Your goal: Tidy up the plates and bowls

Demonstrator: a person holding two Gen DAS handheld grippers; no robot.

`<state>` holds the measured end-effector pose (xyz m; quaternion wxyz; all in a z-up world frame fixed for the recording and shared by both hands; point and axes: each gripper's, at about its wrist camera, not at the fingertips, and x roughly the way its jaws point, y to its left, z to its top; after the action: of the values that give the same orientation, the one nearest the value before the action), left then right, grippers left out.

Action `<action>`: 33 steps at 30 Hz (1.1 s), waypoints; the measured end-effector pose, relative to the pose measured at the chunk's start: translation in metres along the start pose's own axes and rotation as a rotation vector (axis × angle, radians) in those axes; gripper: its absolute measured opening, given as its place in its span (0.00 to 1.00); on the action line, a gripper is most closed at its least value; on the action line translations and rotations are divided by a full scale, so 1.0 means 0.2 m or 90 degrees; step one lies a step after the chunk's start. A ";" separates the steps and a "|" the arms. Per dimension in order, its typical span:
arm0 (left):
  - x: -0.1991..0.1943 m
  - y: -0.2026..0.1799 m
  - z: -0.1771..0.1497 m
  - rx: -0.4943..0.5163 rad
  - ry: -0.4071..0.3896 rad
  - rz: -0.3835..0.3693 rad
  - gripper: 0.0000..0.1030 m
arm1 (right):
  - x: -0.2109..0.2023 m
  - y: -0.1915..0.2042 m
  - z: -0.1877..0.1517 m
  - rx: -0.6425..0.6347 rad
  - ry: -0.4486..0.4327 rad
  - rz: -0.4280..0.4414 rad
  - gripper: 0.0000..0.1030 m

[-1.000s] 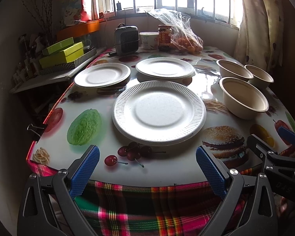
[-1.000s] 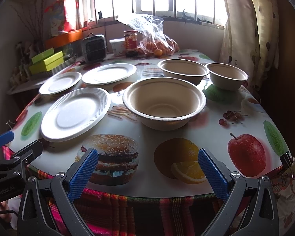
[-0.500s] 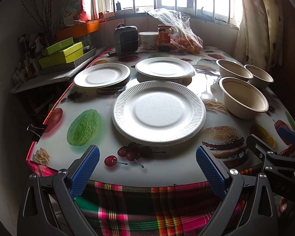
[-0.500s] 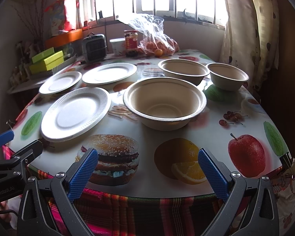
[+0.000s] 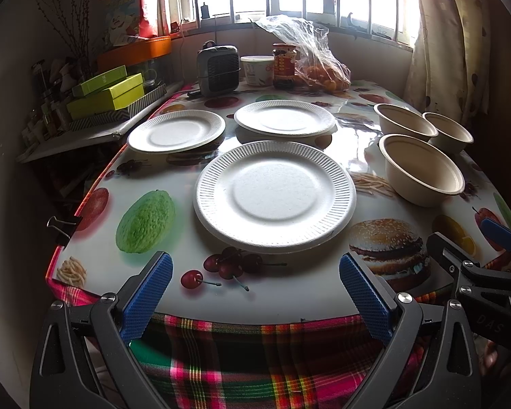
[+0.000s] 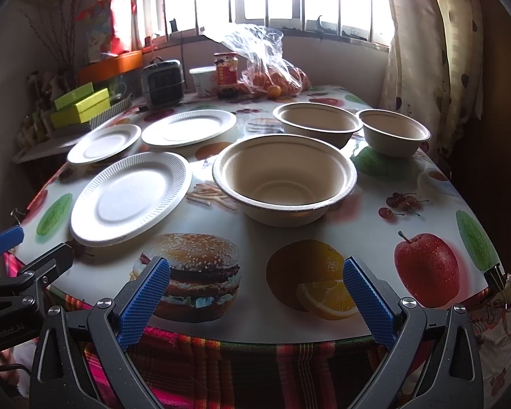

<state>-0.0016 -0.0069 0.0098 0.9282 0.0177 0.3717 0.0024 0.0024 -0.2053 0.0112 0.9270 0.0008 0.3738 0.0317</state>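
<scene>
Both claws, left claw (image 5: 255,286) and right claw (image 6: 255,293), gape empty at the table (image 5: 306,293) edge. Best pinch the nearest white ribbed paper plate (image 5: 274,196) by its near rim and stack it on a neighbouring plate.

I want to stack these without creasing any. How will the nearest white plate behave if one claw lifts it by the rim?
The nearest plate looks like thin foam, so probably very light. Held by one edge, it may flex. Its ribbed rim should give some grip.
</scene>
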 end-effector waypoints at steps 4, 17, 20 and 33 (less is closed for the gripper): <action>0.00 0.00 0.00 0.000 0.001 0.000 0.96 | 0.00 0.00 0.00 0.000 0.000 0.000 1.00; 0.00 0.01 0.01 -0.004 0.001 0.001 0.96 | -0.01 0.01 0.03 -0.009 -0.006 0.003 1.00; 0.01 0.03 0.04 -0.008 0.002 0.000 0.96 | -0.02 0.03 0.06 -0.018 -0.014 0.012 1.00; 0.06 0.22 0.22 -0.050 0.006 -0.002 0.96 | 0.02 0.19 0.34 -0.071 -0.049 0.084 1.00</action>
<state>0.0387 0.0357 0.0351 0.9263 -0.0196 0.3760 0.0158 0.0508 -0.1656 0.0577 0.9352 -0.0249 0.3345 0.1138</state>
